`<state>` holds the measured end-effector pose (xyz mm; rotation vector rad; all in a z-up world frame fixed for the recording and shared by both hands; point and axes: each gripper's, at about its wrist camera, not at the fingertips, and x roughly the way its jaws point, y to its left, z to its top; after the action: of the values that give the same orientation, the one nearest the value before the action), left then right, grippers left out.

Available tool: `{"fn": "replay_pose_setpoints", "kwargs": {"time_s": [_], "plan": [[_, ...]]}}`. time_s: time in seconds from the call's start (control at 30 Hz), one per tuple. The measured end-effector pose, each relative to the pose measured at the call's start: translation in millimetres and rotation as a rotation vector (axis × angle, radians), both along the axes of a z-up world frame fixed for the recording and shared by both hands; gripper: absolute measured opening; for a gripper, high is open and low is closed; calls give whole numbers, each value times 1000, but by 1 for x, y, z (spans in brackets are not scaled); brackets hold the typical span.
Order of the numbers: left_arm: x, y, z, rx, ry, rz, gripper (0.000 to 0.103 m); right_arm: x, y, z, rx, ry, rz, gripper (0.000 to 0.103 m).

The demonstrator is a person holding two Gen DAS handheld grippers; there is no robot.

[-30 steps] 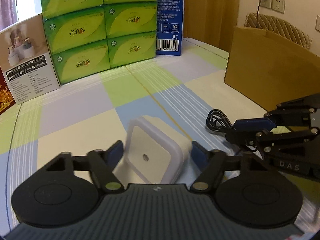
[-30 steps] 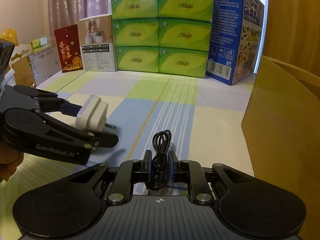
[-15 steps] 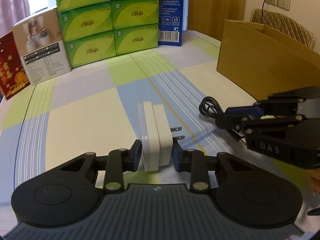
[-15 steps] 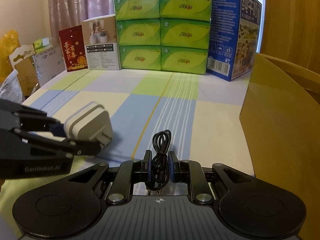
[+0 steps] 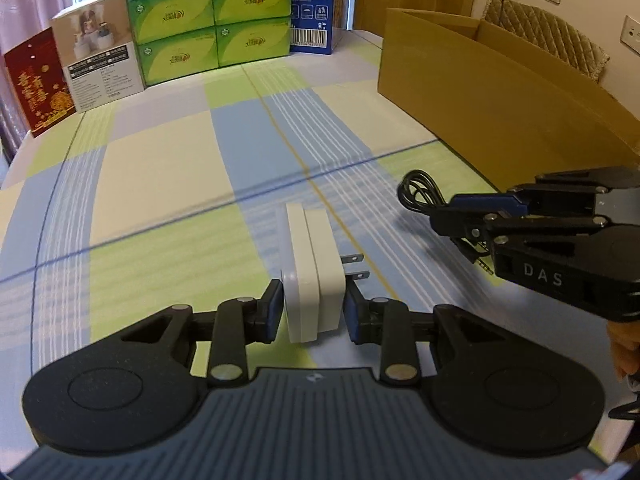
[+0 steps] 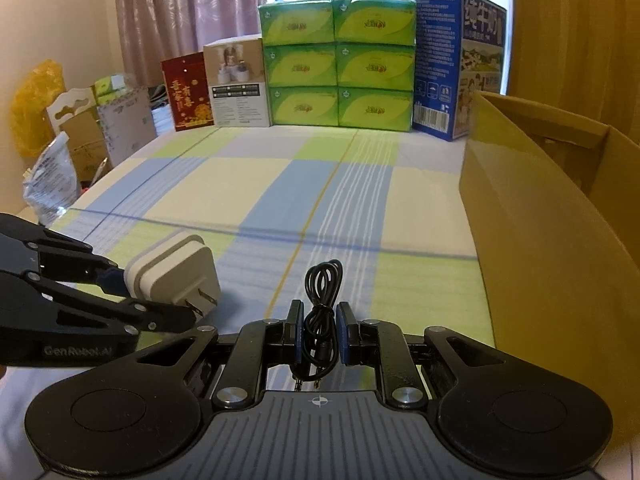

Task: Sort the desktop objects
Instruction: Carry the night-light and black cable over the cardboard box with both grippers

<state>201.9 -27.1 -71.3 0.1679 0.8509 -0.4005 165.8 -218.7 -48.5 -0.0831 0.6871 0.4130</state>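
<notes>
A white plug adapter (image 5: 312, 272) with two metal prongs pointing right is lifted above the checked tablecloth, and my left gripper (image 5: 313, 304) is shut on its flat sides. The right wrist view has the same adapter (image 6: 172, 276) at lower left in the left gripper (image 6: 120, 284). A coiled black audio cable (image 6: 320, 312) hangs upright between blue pads, with my right gripper (image 6: 319, 330) shut on it. From the left wrist view the cable (image 5: 420, 196) sticks out of the right gripper (image 5: 460, 210) at right.
An open cardboard box (image 6: 552, 216) stands along the right side of the table (image 6: 248, 184); its wall (image 5: 492, 92) is close to the right gripper. Green tissue packs (image 6: 336, 68), a blue carton (image 6: 452, 56) and printed boxes (image 6: 236, 80) line the far edge. Bags and clutter (image 6: 60, 136) sit beyond the left edge.
My left gripper closed on the adapter, turned it on edge and lifted it off the cloth. Both grippers have drawn back and risen; the right one kept its hold on the cable.
</notes>
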Motion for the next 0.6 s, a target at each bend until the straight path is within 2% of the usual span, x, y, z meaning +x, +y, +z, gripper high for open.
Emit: {"fn": "replay_pose_setpoints", "kwargs": {"time_s": [0.2,0.6], "plan": [[-37,-4,13,-34,-17,38,26,-37,-13,8,3,-3,-6,13],[-83,-23,48,-89,-72,124,26,-86,-33,51,13,-69,-13,13]]}}
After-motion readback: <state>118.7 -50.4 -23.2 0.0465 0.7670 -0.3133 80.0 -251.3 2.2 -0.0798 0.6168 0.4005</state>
